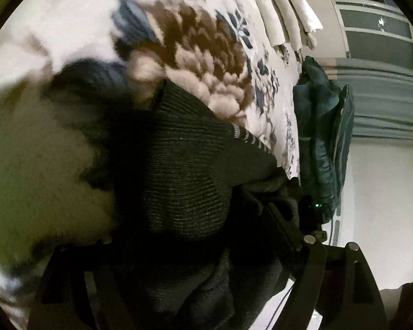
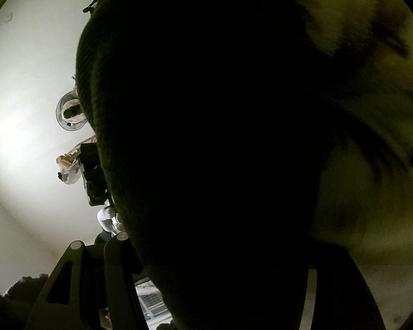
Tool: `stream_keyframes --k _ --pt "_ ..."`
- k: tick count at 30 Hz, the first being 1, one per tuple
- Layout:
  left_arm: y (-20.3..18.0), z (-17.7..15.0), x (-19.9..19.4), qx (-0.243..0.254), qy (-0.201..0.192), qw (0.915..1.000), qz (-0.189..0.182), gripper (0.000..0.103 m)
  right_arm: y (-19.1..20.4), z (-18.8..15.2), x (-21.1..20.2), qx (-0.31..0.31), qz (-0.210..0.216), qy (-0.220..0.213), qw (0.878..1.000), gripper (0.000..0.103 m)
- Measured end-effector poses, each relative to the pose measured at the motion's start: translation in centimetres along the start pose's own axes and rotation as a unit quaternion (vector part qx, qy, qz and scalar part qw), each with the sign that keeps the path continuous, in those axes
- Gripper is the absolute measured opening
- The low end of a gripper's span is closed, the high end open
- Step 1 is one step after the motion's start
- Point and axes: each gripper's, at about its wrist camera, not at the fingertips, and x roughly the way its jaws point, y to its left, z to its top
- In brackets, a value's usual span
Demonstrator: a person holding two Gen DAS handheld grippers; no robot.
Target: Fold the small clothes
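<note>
Bedspread (image 1: 234,8): a floral cover fills the left wrist view from 9 to 1 o'clock. It serves as the folding surface, which is presumably why the garment is carried over it.

Knit (image 1: 184,170): a dark ribbed garment with a striped cuff edge at 3 o'clock of its body. It hangs bunched across the centre of the left view and blacks out most of the right view (image 2: 206,151). It appears to be lifted off the bedspread, probably to be shaken out or turned before a fold. Whether any part touches the cover cannot be told.

Jacket (image 1: 322,137): teal, hanging at 3 o'clock beside the bed edge, apart from the work.

Left gripper (image 1: 206,247): the cloth drapes over and between the fingers, so it appears clenched on the knit, though the tips are buried.

Right gripper (image 2: 212,247): one linkage shows at 7 o'clock; the fingertips are hidden by fabric. Its state cannot be told.
</note>
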Motion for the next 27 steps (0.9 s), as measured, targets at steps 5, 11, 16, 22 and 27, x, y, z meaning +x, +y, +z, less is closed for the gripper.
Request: stream_keyframes --k 5,11,16,22,27 --pt "-1.0 -1.6 -3.8 -0.015 -0.019 0.9993 0.027 0.078 0.5 0.2 0.5 -0.001 -0.002 -0.002 1.0 0.065" --pt "-1.4 -8.6 -7.9 -0.065 -0.064 0.9951 0.039 0.08 0.6 0.2 1.1 0.019 0.007 -0.029 0.999 0.065" --pt "-0.3 -15.7 -5.1 -0.173 -0.079 0.9818 -0.011 0.082 0.7 -2.4 -0.5 0.07 -0.002 -0.099 0.993 0.065" --pt "-0.4 -19.0 1.6 -0.219 -0.057 0.9733 -0.04 0.082 -2.0 -11.8 -5.5 0.17 0.02 -0.217 0.961 0.086" --pt "-0.5 -18.4 3.2 -0.204 -0.063 0.9765 -0.029 0.082 -1.1 -14.8 0.7 0.22 0.052 -0.216 0.95 0.091"
